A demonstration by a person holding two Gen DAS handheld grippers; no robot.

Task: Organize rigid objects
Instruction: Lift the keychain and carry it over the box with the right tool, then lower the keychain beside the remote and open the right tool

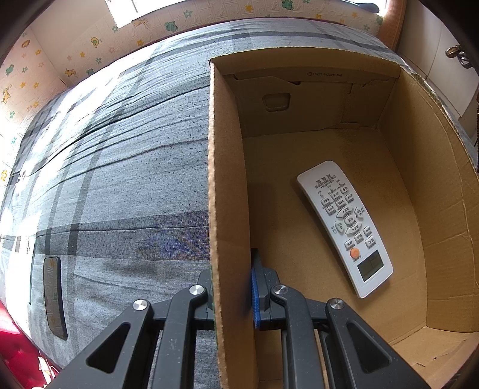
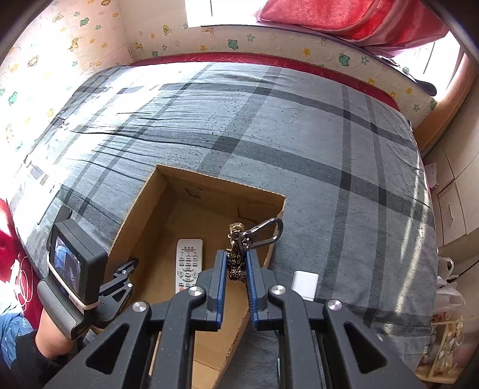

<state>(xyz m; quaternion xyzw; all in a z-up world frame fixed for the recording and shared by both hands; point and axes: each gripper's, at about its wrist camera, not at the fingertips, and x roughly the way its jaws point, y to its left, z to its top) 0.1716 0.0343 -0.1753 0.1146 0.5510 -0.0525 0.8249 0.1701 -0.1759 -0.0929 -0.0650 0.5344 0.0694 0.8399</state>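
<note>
An open cardboard box point(image 1: 230, 185) point(image 2: 140, 209) sits on the bed. A white remote control point(image 1: 344, 221) point(image 2: 188, 260) lies on the box floor. My left gripper point(image 1: 232, 287) is shut on the box's left wall, one finger outside and one inside. It also shows in the right wrist view point(image 2: 124, 276). My right gripper point(image 2: 236, 260) is shut on a keychain point(image 2: 257, 235) with a metal carabiner and dark beads, held above the box's right side.
The bed has a grey plaid sheet point(image 2: 299, 134). A black phone point(image 1: 54, 296) lies on it left of the box. A small white block point(image 2: 305, 284) lies right of the box. Red bedding point(image 2: 344, 18) is at the far wall. Cabinets point(image 2: 455, 194) stand at right.
</note>
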